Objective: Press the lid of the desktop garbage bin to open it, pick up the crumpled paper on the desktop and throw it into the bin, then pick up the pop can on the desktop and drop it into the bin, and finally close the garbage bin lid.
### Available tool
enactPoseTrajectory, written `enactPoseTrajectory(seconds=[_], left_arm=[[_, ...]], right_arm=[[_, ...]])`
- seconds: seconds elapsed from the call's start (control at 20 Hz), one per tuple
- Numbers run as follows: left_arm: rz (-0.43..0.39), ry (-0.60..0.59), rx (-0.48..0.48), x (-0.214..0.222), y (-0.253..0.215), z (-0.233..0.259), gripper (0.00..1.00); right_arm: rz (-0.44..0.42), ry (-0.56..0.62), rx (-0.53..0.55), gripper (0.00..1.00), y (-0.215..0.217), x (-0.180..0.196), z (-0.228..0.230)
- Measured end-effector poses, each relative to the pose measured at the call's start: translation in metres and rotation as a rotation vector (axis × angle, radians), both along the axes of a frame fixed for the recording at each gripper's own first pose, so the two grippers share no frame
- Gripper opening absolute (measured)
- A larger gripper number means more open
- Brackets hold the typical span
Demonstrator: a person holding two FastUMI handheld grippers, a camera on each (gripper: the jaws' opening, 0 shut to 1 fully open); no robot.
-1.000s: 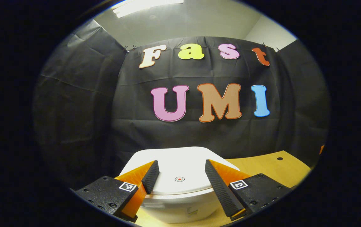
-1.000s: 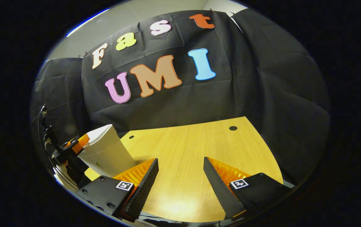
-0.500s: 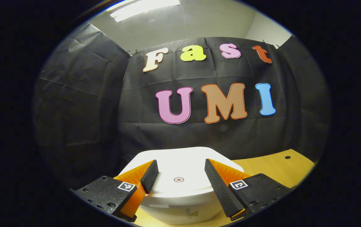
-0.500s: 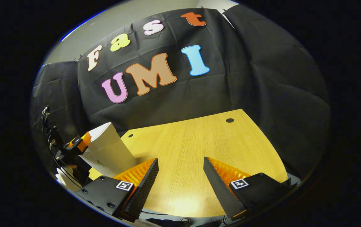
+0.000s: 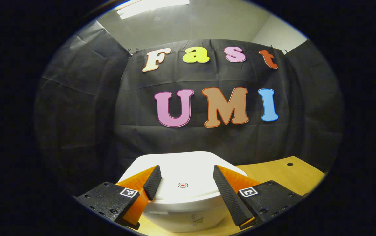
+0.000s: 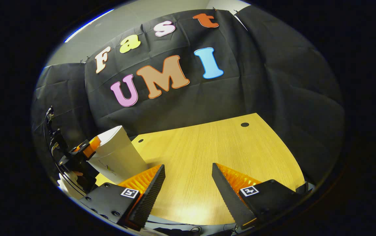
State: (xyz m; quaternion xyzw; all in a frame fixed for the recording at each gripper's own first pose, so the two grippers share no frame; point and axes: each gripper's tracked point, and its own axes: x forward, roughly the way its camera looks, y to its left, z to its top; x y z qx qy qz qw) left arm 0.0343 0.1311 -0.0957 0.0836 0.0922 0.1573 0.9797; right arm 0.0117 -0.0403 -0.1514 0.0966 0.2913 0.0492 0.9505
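Left hand-held gripper [image 5: 184,178] released, fingers spread wide and grasping nothing, poised just above the white garbage bin [image 5: 181,209] at the left end of the wooden surface [image 5: 283,175]. Lid [image 5: 183,170] down and flat, its small round red mark sitting between the two fingers in the left gripper view. Cannot tell whether either finger touches the lid.

Seen from the right gripper view: same bin [image 6: 117,157] standing at the far left of the surface [image 6: 207,147], with the left hand-held gripper [image 6: 86,149] against its top edge and a bit of the hand holding it below. Further right, bare wood with a dark hole near each back corner. Right hand-held gripper [image 6: 188,183] likewise released, jaws wide apart, empty, held over the near middle of the surface, well apart from the bin.

Judged from this: lid shut, no crumpled paper or pop can lying on the visible wood. Either nothing begun yet, with the opening press about to come, or both items already inside and the lid closed. Not decidable from these pictures alone.
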Motion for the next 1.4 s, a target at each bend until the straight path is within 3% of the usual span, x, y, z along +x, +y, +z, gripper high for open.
enactPoseTrajectory(seconds=[0.15,0.3,0.45,0.5,0.7,1.0,1.1,1.15,1.4], left_arm=[[0.021,0.040,-0.031,-0.001,0.001,0.000,0.93],[0.013,-0.017,-0.045,0.001,-0.007,0.025,0.95],[-0.038,-0.055,-0.036,0.003,-0.023,0.047,0.94],[-0.061,-0.073,-0.058,0.004,-0.035,0.055,0.93],[-0.146,-0.134,-0.120,0.004,-0.080,0.078,0.93],[-0.260,-0.120,-0.191,-0.015,-0.134,0.062,0.92],[-0.286,-0.103,-0.211,-0.017,-0.141,0.055,0.92],[-0.295,-0.097,-0.220,-0.019,-0.143,0.052,0.93],[-0.318,-0.084,-0.278,-0.019,-0.146,0.045,0.93]], right_arm=[[0.006,-0.025,0.008,0.96,0.011,0.002,0.009],[0.012,-0.057,0.004,0.96,0.026,0.006,0.018],[0.018,-0.113,0.000,0.96,0.043,0.013,0.032],[0.021,-0.131,0.000,0.92,0.049,0.016,0.038],[0.023,-0.187,0.009,0.96,0.066,0.022,0.053],[-0.084,-0.282,-0.001,0.96,0.059,0.007,0.068],[-0.118,-0.310,-0.032,0.92,0.052,-0.001,0.070],[-0.132,-0.319,-0.043,0.96,0.050,-0.004,0.070],[-0.170,-0.326,-0.053,0.95,0.049,-0.013,0.066]])
